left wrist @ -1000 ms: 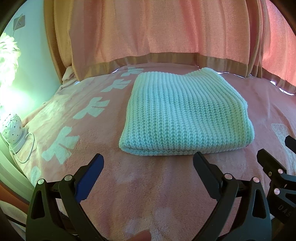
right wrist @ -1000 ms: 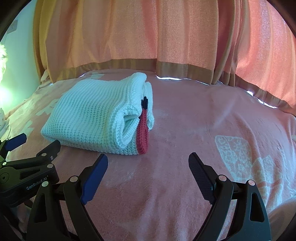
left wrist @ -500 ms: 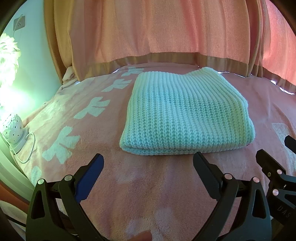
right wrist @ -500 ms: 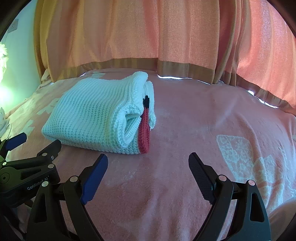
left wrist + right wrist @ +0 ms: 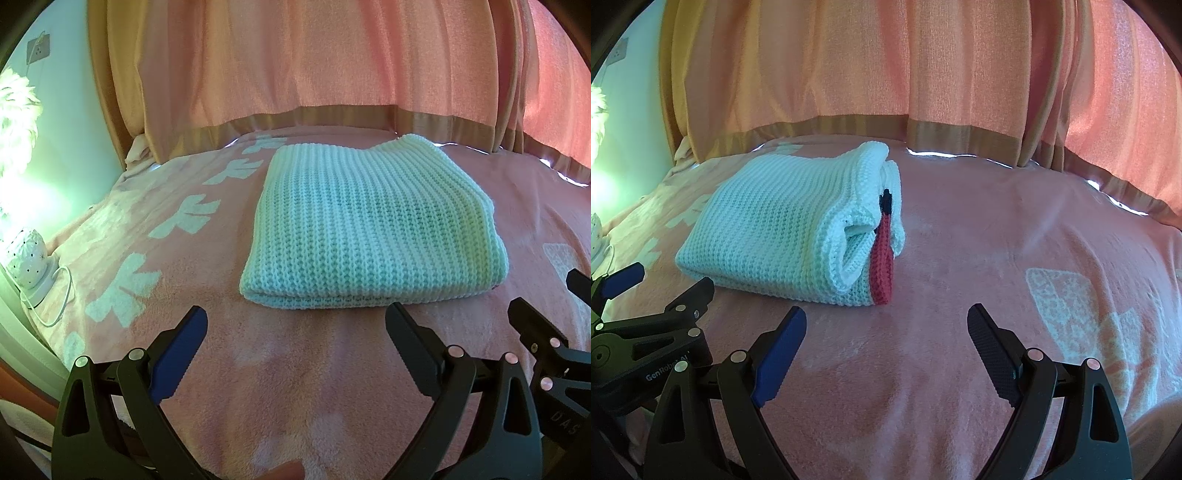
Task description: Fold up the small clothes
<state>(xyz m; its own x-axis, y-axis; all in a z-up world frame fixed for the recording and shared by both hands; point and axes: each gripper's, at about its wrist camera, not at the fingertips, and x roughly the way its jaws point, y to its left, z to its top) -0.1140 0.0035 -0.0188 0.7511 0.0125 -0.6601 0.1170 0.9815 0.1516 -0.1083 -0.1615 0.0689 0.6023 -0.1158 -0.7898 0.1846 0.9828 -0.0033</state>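
Note:
A pale mint knitted sweater (image 5: 369, 225) lies folded in a neat rectangle on the pink bed cover (image 5: 295, 369). In the right wrist view the sweater (image 5: 783, 225) shows its folded layers and a red and black knitted strip (image 5: 882, 254) at its right end. My left gripper (image 5: 295, 328) is open and empty, just short of the sweater's near edge. My right gripper (image 5: 886, 332) is open and empty, in front of the sweater's right end. Each gripper shows at the edge of the other's view.
Pink curtains (image 5: 314, 55) with a brown hem hang behind the bed. A white dotted lamp (image 5: 27, 258) with a cable stands at the left, beside the bed's left edge. White bow patterns (image 5: 122, 291) run along the cover's left side.
Both grippers have drawn back very slightly from the sweater. The sweater has not moved and both grippers stay open.

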